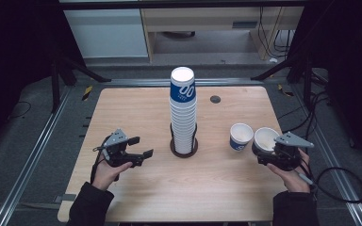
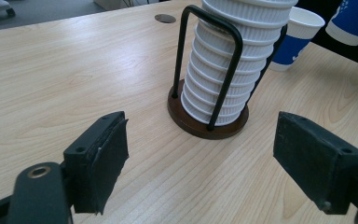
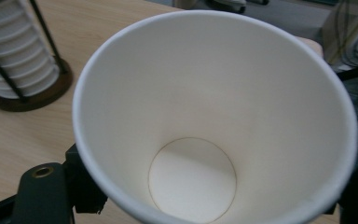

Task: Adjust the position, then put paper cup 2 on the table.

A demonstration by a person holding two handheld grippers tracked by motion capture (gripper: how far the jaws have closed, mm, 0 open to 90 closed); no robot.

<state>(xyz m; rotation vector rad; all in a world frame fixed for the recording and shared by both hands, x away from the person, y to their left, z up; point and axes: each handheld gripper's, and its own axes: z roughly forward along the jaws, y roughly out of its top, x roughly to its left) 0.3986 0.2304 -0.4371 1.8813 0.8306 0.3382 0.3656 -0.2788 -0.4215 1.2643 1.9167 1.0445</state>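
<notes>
Held cup (image 3: 214,116) clamped in right tool (image 1: 275,151), just off worktop (image 1: 136,113) at right, beside second cup (image 1: 240,136) already standing there. Tall stack (image 1: 183,113) in rack (image 2: 205,70) at centre, many left to pull. Left tool (image 1: 134,148) wide, empty, near rack base.

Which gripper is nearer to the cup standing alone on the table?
Right. The right gripper, holding another cup, sits just beside the standing cup. The left gripper is across the table, beyond the cup stack.
</notes>
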